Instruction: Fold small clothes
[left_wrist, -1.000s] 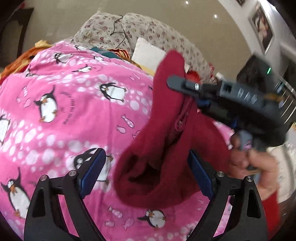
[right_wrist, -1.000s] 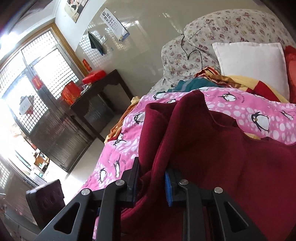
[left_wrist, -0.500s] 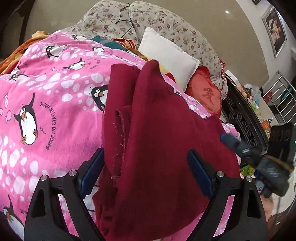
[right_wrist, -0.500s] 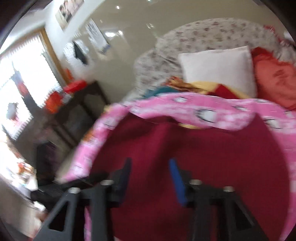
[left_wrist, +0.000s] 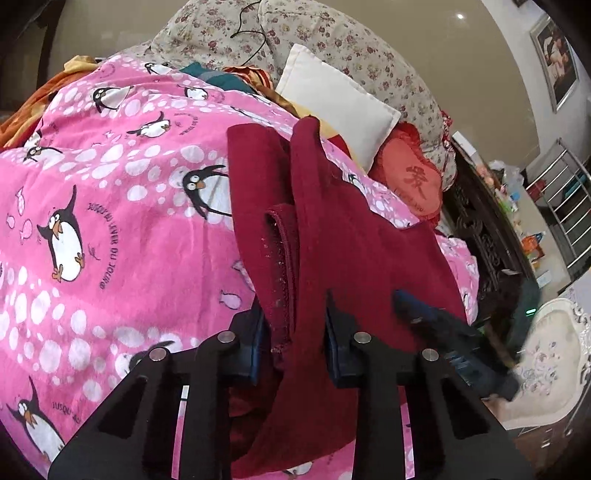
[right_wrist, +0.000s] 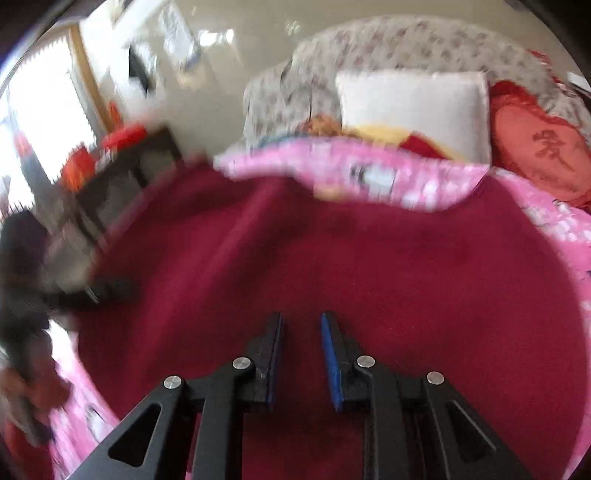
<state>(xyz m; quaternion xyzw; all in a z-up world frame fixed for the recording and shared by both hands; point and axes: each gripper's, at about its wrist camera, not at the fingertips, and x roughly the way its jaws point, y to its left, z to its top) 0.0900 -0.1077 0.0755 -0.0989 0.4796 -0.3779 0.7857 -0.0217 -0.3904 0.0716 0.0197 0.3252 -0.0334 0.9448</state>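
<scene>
A dark red garment (left_wrist: 354, 236) lies on the pink penguin blanket (left_wrist: 110, 221). My left gripper (left_wrist: 293, 332) is shut on a folded hemmed edge of the garment near its lower left. In the right wrist view, which is blurred, the garment (right_wrist: 369, 258) spreads flat under my right gripper (right_wrist: 301, 336). Its fingers stand a little apart above the cloth with nothing between them. The right gripper also shows in the left wrist view (left_wrist: 436, 328), low at the garment's right edge.
A white pillow (left_wrist: 332, 107), floral cushions (left_wrist: 351, 48) and a red embroidered cushion (left_wrist: 410, 181) lie at the head of the bed. A dark carved bed frame (left_wrist: 487, 236) and a metal rack (left_wrist: 565, 206) stand on the right. A dark cabinet (right_wrist: 122, 177) stands left.
The right gripper let go of the garment and drew back. The garment dropped flat onto the blanket. The left gripper closed from wide open onto the garment's edge.
</scene>
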